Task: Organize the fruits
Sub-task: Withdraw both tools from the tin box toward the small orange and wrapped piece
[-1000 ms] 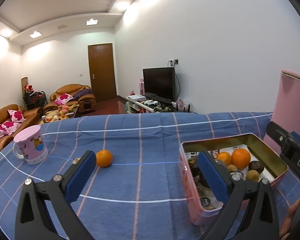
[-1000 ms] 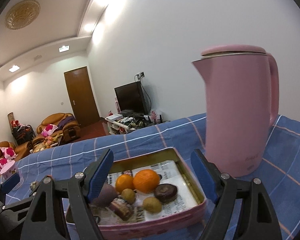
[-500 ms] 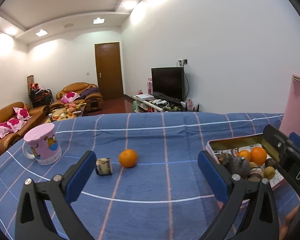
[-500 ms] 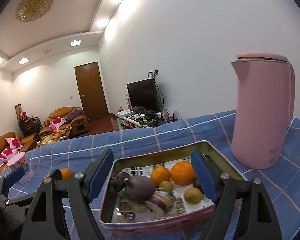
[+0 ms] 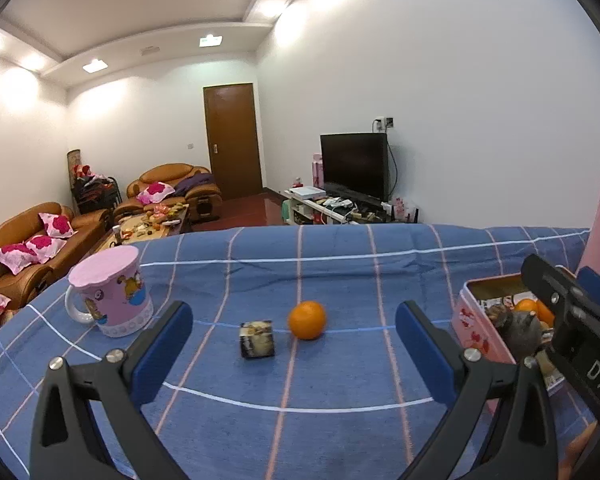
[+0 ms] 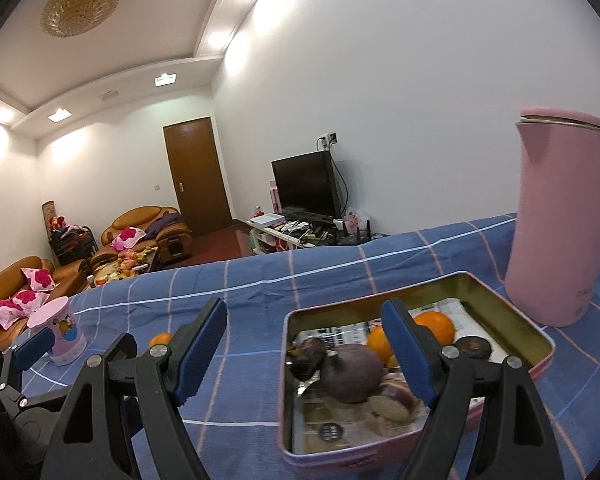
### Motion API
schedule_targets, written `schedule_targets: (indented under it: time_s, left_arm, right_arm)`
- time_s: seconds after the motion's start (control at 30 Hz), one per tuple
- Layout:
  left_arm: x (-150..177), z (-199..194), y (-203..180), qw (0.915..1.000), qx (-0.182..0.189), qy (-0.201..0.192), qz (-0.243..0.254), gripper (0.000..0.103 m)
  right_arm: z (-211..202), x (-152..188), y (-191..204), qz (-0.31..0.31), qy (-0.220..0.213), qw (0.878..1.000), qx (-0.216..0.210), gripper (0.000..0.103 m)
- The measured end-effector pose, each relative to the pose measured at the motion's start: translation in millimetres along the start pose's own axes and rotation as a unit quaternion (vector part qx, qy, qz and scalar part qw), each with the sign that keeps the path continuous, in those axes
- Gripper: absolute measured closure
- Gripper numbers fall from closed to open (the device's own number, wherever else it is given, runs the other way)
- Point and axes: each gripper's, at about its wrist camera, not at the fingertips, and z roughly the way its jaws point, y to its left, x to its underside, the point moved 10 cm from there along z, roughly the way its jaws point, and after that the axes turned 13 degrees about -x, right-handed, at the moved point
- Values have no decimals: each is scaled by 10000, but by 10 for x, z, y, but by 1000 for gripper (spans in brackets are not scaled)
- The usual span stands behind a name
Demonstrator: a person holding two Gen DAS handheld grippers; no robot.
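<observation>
A loose orange [image 5: 307, 319] sits on the blue checked tablecloth [image 5: 340, 360], round, so no long axis or heading can be read from it. Just beside it on its left lies a small dark cube-shaped packet [image 5: 257, 339], close but apart. Both lie ahead of the left gripper [image 5: 294, 344], between the lines of its two blue pads; its jaws stand wide and released, nothing between them. A pink mug [image 5: 110, 290] with a lid stands upright further left, handle toward the left. To the right is the pink tin [image 6: 416, 384], rectangular, long axis running from near left to far right in the right wrist view. Inside it are two more oranges [image 6: 434, 328], a large dark purple fruit [image 6: 350, 368], other smaller dark fruit and printed paper lining. The right gripper [image 6: 304, 350] hovers over the tin's near left corner, jaws spread and empty, its right pad above the tin. A tall pink kettle [image 6: 562, 224] stands upright just behind the tin's far right end.
</observation>
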Motion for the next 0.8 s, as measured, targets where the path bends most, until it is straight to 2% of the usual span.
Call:
schedule_targets:
  time_s: [0.5,0.8]
  left_arm:
    - [11,102,160,10000,-61,67,-36,0]
    - [32,276,347,9994,-165,273,-145,0]
  right_arm:
    - [194,49,232,-38,115,9998,-151,22]
    - [300,72,363,-53,195,9995,-241,22]
